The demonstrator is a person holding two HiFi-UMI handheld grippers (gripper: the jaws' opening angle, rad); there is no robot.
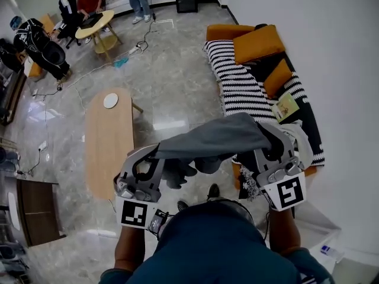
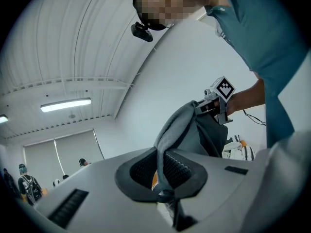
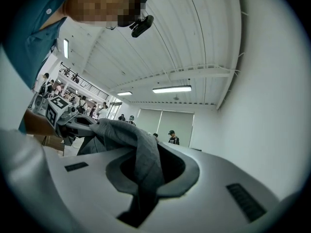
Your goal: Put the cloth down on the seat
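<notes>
A grey cloth [image 1: 216, 139] hangs stretched between my two grippers, held up in the air in front of the person. My left gripper [image 1: 155, 158] is shut on its left end, and the cloth [image 2: 182, 130] runs out of its jaws toward the other gripper. My right gripper [image 1: 273, 136] is shut on the right end, where the cloth [image 3: 129, 140] bunches into its jaws. The seat is a sofa [image 1: 251, 90] with a black-and-white striped cover, lying ahead and to the right below the cloth.
Orange cushions [image 1: 257, 43] and a book [image 1: 286, 106] lie on the sofa. A long wooden coffee table [image 1: 108, 141] with a white disc stands to the left. Several people sit and stand round a small round table [image 1: 95, 23] at the far left. A white wall is on the right.
</notes>
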